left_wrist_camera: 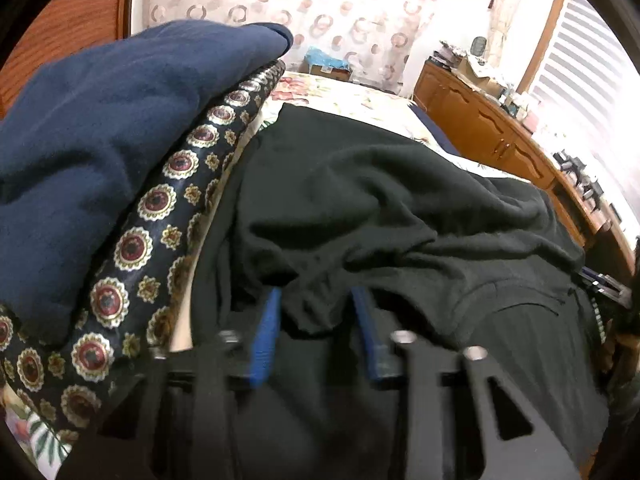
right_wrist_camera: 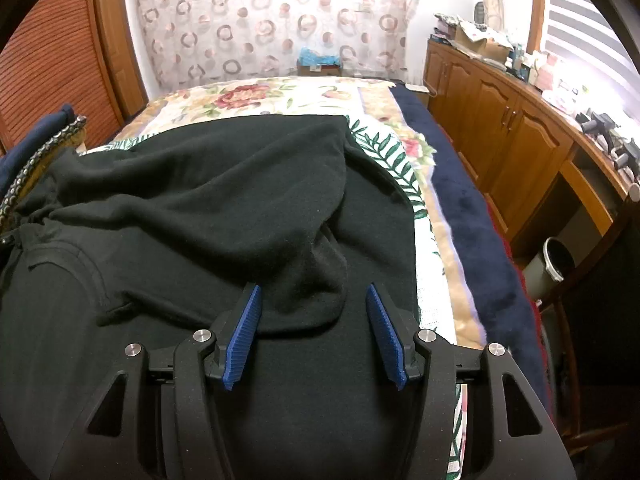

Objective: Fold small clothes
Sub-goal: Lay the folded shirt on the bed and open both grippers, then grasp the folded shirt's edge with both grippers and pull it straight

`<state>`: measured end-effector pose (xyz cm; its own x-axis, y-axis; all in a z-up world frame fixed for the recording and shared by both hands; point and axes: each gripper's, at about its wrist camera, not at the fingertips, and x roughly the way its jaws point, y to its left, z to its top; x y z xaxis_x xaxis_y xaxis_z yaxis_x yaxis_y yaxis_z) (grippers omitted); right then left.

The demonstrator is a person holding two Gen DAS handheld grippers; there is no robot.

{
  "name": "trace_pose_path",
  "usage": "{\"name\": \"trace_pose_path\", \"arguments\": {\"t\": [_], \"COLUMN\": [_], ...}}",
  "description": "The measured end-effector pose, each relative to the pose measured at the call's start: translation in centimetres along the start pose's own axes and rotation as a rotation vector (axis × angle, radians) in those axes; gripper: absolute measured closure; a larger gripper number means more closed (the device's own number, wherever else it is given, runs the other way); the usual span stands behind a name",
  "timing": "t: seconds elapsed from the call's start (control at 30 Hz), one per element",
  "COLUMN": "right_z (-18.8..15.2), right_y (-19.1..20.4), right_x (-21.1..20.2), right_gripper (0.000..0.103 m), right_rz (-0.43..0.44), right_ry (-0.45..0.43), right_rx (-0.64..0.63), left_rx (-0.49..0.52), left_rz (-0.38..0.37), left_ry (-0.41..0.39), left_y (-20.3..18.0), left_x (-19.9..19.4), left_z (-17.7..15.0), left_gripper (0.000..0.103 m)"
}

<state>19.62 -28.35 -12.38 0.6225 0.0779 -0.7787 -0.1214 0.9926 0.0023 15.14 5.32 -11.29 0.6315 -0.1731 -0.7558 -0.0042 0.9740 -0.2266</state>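
A black garment lies rumpled on the bed, partly folded over itself; it also fills the left wrist view. My left gripper is open low over its near edge, with a bunched fold of black cloth lying between the blue pads. My right gripper is open above the garment's right part, a rounded fold end lying between its blue pads. Neither gripper pinches the cloth.
A navy garment lies on a dark medallion-patterned cloth at the left. The floral bedspread covers the bed, with a navy blanket along its right edge. Wooden cabinets and a bin stand at the right.
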Motion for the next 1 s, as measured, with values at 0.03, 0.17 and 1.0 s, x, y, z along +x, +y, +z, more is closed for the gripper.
{"name": "trace_pose_path", "arguments": {"t": [0.03,0.17,1.0], "right_z": [0.0,0.2,1.3], "right_y": [0.0,0.2,0.6], "right_x": [0.0,0.1,-8.3], "right_gripper": [0.047,0.047,0.099], "right_rz": [0.005,0.036,0.205], "right_ry": [-0.001,0.003,-0.194], "right_rx": [-0.003,-0.019,-0.049], "left_rx": [0.001,-0.010,0.136], "left_rz": [-0.006,-0.033,-0.127], "left_ry": [-0.001,-0.040,-0.302], "left_y": [0.1,0.9,0.2], "left_x": [0.0,-0.8,-13.1], "left_z": [0.0,0.3,-0.5], "left_gripper": [0.085,0.102,0.103]}}
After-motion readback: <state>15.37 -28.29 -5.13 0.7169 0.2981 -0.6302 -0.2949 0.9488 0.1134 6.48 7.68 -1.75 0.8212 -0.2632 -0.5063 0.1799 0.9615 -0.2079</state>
